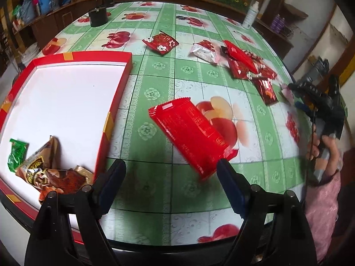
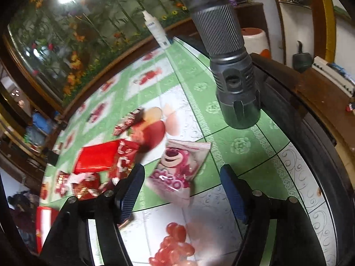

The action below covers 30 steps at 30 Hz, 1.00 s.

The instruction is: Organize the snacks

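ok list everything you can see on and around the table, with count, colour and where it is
tablecloth: one, green and white with a red fruit print, covering the table
box: one, red rim, white inside, left
snack packets in box: one green, a few brown, near corner
long red packet: one, centre, between the left gripper's fingers, untouched
small red packet: one, white flowers, far centre
red packet pile: several, right
white and red packet: one, beside the pile
pink bear packet: one, between the right gripper's fingers, pads clear
white bottle: one, far edge
black container: one, far left
left gripper: black, open
right gripper: black, open
hand: one, pink sleeve, holding the right gripper
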### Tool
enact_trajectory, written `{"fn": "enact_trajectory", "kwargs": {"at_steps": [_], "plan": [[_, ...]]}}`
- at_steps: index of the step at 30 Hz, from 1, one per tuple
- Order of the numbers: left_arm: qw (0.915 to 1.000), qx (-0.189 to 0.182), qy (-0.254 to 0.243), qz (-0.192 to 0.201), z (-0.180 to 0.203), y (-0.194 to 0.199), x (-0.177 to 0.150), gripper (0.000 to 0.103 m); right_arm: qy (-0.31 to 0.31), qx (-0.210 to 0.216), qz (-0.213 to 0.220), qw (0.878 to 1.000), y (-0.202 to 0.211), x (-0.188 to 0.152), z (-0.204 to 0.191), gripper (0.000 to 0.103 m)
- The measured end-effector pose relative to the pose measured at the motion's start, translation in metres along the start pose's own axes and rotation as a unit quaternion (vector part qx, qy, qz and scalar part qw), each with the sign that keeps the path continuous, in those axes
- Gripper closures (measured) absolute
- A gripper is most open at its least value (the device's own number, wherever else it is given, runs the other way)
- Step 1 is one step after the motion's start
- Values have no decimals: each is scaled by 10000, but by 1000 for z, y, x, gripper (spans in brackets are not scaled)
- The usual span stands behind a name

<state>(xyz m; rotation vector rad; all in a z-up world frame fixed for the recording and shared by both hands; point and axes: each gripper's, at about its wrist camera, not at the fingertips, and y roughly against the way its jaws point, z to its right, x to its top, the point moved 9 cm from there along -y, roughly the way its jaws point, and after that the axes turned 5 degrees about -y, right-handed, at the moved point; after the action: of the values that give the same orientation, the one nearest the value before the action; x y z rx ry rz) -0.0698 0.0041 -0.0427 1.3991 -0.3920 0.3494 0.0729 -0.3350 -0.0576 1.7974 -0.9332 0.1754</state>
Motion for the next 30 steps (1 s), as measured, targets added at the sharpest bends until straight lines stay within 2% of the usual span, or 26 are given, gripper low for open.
{"fn": "enact_trajectory", "kwargs": {"at_steps": [5,6,7,9,13,14,19,23,27,30], "plan": [[9989,90,460,-78,7,-9,12,19,276,-324,87,9991,-8,0,-7,32],[9986,91,520,-73,8,-12,14,19,371,-421,112,9984,-8,-1,-8,37],[9983,131,570,-75,9,-15,16,19,484,-562,154,9971,-8,-2,-8,49],[9970,291,694,-196,11,-26,19,19,644,-766,215,9948,-9,-4,-8,60],[9942,341,929,-419,10,-47,20,19,776,-852,271,9930,-7,-5,-8,62],[9944,495,874,-315,10,-47,23,19,788,-854,275,9928,-6,-6,-8,62],[9949,720,656,-263,13,-52,25,17,814,-865,275,9925,-6,-7,-9,62],[9956,930,53,-75,20,-56,26,15,799,-839,261,9929,-6,-7,-8,62],[9969,695,-353,130,20,-54,25,15,815,-836,270,9928,-5,-8,-9,62],[9964,606,-558,187,15,-48,22,23,825,-840,275,9927,-5,-8,-9,62]]}}
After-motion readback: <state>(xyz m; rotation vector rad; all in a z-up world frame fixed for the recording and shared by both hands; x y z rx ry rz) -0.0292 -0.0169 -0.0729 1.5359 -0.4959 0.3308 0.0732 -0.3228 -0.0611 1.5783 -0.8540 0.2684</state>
